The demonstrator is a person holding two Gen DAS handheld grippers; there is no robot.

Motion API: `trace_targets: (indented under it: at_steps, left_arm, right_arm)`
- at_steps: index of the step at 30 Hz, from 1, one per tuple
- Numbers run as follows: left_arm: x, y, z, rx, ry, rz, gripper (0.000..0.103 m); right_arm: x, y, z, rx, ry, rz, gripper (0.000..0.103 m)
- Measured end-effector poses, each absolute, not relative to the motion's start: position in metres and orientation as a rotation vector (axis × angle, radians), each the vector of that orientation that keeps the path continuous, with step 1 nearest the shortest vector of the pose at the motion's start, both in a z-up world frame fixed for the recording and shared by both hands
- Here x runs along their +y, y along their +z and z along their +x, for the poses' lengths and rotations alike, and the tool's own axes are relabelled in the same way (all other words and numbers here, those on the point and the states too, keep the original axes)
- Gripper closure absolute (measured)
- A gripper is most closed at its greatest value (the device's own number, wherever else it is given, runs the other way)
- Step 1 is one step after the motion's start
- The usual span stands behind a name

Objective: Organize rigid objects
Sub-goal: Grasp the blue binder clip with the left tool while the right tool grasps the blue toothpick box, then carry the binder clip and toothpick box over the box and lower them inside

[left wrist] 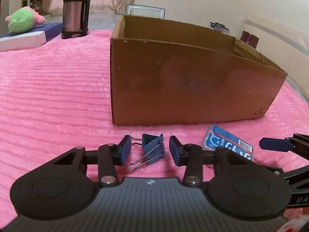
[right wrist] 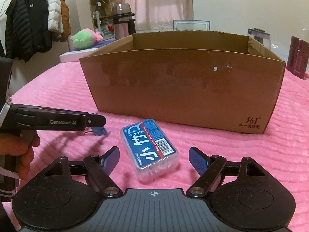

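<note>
Left claw (left wrist: 147,151) stood spread around the blue binder clip (left wrist: 153,147) on the pink bed cover (left wrist: 58,96), pads not yet touching; right claw (right wrist: 153,159) gaped over the clear plastic case (right wrist: 152,148). Both looked light, stiff, perhaps slippery: pinch the clip's body, the case's long sides. Only the right view showed the holding hand (right wrist: 25,154) and the cardboard box (right wrist: 183,89) logo.
</note>
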State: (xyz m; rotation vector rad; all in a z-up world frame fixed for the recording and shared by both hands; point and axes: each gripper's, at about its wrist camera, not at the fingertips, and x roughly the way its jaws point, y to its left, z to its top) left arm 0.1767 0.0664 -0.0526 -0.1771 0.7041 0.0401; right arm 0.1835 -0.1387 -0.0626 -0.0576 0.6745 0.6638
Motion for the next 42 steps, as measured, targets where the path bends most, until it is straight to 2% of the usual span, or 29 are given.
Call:
trace_targets:
  at_steps: [1, 4, 19, 24, 29, 42]
  left_arm:
    - [0.066, -0.054, 0.178, 0.704, 0.046, -0.178, 0.075]
    - [0.065, -0.055, 0.178, 0.697, 0.045, -0.196, 0.082]
    - [0.068, -0.040, 0.160, 0.669, 0.001, -0.197, 0.084]
    - [0.064, -0.033, 0.154, 0.657, -0.012, -0.178, 0.084]
    - [0.063, -0.034, 0.152, 0.667, -0.020, -0.172, 0.084]
    - [0.054, -0.019, 0.139, 0.650, -0.041, -0.130, 0.084]
  right_arm:
    - [-0.138, -0.063, 0.184, 0.673, 0.665, -0.061, 0.026]
    - [-0.137, -0.064, 0.184, 0.663, 0.673, -0.073, 0.026]
    - [-0.125, -0.073, 0.202, 0.653, 0.743, -0.161, 0.027]
    - [-0.118, -0.077, 0.210, 0.674, 0.789, -0.203, 0.042]
    - [-0.108, -0.078, 0.211, 0.677, 0.809, -0.264, 0.048]
    - [-0.121, -0.065, 0.185, 0.684, 0.753, -0.202, 0.049]
